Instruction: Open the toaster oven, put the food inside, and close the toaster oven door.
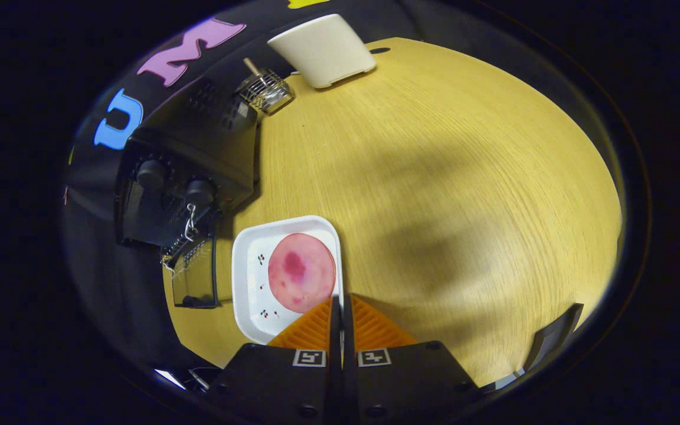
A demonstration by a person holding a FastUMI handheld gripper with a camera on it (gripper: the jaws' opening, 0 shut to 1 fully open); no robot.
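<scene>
**Fingers pinching plate rim, toaster oven door hanging open**

Gripper (340, 304) fingers are together, clamped on the right edge of the white plate (251, 277); the rim slips into the thin gap between the two pads. The plate is square with rounded corners and has small dark printed marks on its left half. It sits on the wooden table (434, 177), just ahead of the fingers toward 11 o'clock.

A round pink slice of food (301, 273) with a darker red blotch lies flat on the plate, just ahead of the fingertips.

The black toaster oven (186, 159) is at 10 o'clock from the fingers, just beside the plate's left side. Two round knobs (199, 190) show on its front. Its glass door (195, 274) is swung open and down, near the plate's left edge, with a metal hook or chain (189, 221) hanging above it.

Farther off at 12 o'clock: a small wire basket (266, 90) with a wooden handle stands next to the oven's far end, and a white tilted container (323, 50) sits beyond that near the table's far edge.

Dark shadow falls on the table at 1 o'clock.
</scene>
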